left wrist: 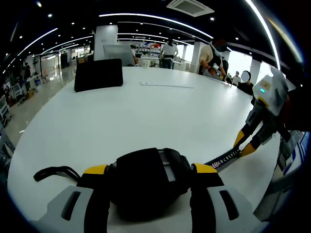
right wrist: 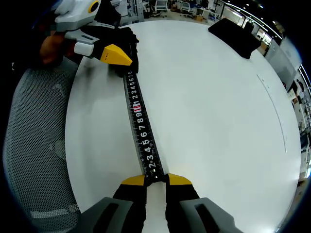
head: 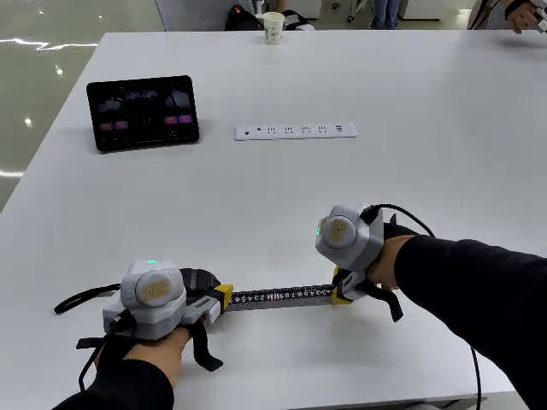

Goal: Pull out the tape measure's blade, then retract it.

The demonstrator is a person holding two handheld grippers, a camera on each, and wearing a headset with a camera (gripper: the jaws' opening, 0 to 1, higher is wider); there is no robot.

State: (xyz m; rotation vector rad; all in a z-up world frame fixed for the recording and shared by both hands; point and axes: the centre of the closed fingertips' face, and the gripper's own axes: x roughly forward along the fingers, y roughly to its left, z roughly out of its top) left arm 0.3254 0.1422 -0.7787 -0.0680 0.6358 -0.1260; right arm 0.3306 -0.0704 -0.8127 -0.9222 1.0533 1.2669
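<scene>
white flat table (head: 410,154) carries everything. black rectangular tablet (head: 143,112) far left; white plastic power strip (head: 295,131) right of it, apart. paper cup (head: 273,27) at far edge, centre. near left, black tape measure case (left wrist: 146,182) sits between left gripper (left wrist: 149,171) jaws. its metal blade (head: 282,296) runs right along the table into right gripper (right wrist: 156,179) jaws.

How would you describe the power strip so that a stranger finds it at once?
On the white table, right of the dark tablet in the head view, lies the power strip. It is the only long, flat white bar with a row of sockets.
</scene>
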